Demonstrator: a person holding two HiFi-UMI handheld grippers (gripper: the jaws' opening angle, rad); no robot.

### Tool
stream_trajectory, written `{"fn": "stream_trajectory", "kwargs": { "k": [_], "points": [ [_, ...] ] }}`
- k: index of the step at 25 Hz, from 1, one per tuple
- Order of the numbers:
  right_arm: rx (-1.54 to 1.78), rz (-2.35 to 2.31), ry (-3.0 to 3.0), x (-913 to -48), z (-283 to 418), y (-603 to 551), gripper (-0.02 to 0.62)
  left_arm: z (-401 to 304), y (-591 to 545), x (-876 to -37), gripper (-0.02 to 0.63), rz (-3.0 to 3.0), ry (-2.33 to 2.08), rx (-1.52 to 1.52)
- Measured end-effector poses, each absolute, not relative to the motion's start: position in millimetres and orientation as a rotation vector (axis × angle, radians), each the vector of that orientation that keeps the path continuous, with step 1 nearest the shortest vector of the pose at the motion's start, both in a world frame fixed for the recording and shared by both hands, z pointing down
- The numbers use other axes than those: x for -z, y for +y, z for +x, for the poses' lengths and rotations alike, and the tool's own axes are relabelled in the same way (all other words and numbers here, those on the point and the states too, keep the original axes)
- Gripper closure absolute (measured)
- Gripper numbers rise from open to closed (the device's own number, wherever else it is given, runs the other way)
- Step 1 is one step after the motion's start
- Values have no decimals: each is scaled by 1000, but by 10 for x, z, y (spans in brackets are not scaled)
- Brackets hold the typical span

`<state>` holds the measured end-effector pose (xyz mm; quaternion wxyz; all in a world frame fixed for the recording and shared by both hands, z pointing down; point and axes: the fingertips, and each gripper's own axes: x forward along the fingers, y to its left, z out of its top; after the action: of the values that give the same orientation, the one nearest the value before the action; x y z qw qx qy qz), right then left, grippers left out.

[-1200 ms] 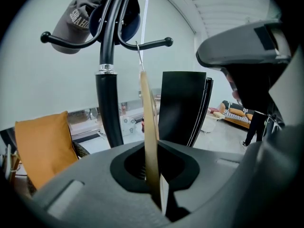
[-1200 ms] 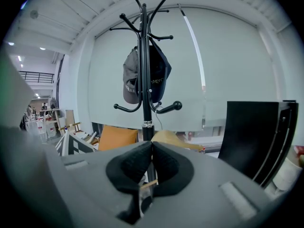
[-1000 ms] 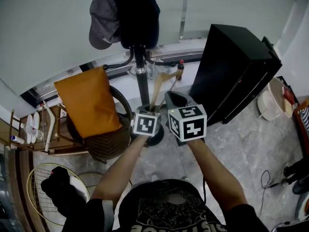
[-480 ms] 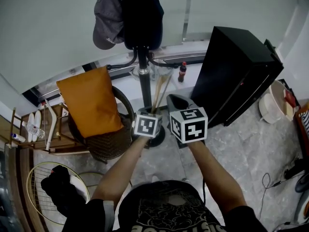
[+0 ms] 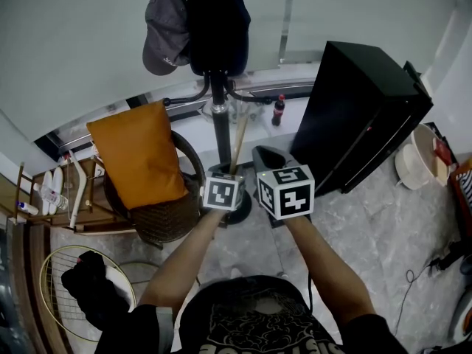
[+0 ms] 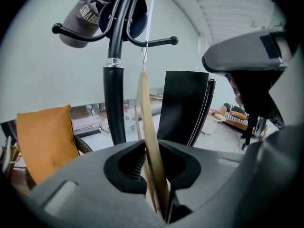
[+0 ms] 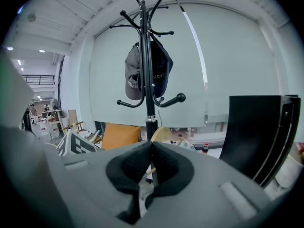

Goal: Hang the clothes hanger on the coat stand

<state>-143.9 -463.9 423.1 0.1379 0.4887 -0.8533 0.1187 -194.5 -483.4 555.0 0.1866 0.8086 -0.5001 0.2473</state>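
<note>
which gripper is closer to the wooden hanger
Left. The left gripper has the hanger between its jaws, which have just been opening; the right gripper sits beside it, jaws shut, empty.

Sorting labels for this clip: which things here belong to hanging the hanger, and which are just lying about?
Part of the job: wooden clothes hanger, coat stand.
Just lying about: grey cap, orange cushion, wicker chair, black cabinet, drink bottle.

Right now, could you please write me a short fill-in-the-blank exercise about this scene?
A grey ___ hangs on the coat stand. A wooden ___ hangs from one of its lower arms. The cushion on the wicker chair is ___.
Missing words: cap, hanger, orange.
</note>
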Motion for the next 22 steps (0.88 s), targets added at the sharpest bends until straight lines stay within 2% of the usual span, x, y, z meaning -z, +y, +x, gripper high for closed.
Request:
{"fn": "stream_trajectory", "kwargs": {
  "k": [9, 22],
  "points": [
    [-367, 1409, -2470, -4267, -1402, -4592, 594, -1994, -4828, -5437, 491, 2294, -1479, -653],
    [-380, 1350, -2510, -4232, -1430, -4511, 594, -2033, -4675, -5195, 486, 2296, -1536, -620]
  ]
}}
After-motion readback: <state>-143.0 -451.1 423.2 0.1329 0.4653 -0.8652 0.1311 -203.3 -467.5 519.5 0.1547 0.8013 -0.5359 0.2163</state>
